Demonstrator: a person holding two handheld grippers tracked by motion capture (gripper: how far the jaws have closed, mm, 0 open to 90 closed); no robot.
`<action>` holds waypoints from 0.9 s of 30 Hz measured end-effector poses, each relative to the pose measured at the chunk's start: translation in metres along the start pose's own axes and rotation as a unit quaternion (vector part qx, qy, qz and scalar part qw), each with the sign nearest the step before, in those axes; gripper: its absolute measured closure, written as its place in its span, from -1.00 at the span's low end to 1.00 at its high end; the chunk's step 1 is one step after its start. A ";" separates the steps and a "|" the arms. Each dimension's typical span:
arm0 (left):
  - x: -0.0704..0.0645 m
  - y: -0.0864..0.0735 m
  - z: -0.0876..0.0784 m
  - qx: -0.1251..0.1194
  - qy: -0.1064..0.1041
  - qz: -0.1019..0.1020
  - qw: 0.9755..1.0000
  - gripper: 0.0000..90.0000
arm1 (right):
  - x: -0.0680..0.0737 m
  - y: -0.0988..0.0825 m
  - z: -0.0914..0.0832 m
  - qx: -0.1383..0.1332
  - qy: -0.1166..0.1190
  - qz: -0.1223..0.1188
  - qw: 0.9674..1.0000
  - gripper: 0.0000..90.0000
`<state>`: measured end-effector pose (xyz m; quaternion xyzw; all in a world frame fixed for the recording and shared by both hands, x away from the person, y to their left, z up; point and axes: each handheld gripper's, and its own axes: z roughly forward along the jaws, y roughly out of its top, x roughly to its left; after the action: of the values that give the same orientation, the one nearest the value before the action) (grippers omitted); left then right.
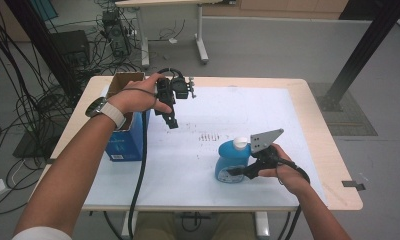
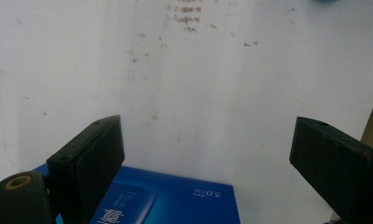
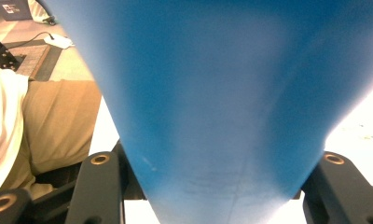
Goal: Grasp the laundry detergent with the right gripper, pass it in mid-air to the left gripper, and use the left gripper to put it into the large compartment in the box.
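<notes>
My left gripper hangs raised with jaws wide apart; my right gripper is clamped, held level.

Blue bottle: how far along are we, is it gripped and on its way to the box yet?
Done: the right hand-held gripper is shut on the blue bottle, jaws on either side of its body. In hand: the bottle stands upright on the white mat, well apart from the blue box. The left hand-held gripper hangs open beside the box, holding nothing. Probably left: carrying the bottle over to the box.
</notes>
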<state>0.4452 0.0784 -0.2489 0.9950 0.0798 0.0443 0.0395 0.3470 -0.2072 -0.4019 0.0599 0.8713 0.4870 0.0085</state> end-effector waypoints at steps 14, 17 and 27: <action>0.001 -0.001 -0.001 0.000 0.000 0.000 1.000 -0.77 | -0.001 0.000 0.000 0.000 0.002 0.002 1.000 -0.03; 0.001 -0.001 0.000 0.001 -0.001 -0.001 1.000 -0.77 | -0.001 0.000 0.000 0.000 0.002 0.003 1.000 -0.04; 0.000 -0.002 -0.001 -0.001 0.001 -0.002 1.000 -0.77 | -0.001 0.000 0.000 0.000 0.002 0.002 1.000 -0.04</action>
<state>0.4453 0.0800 -0.2482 0.9948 0.0818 0.0452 0.0403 0.3479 -0.2074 -0.4020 0.0607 0.8711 0.4872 0.0053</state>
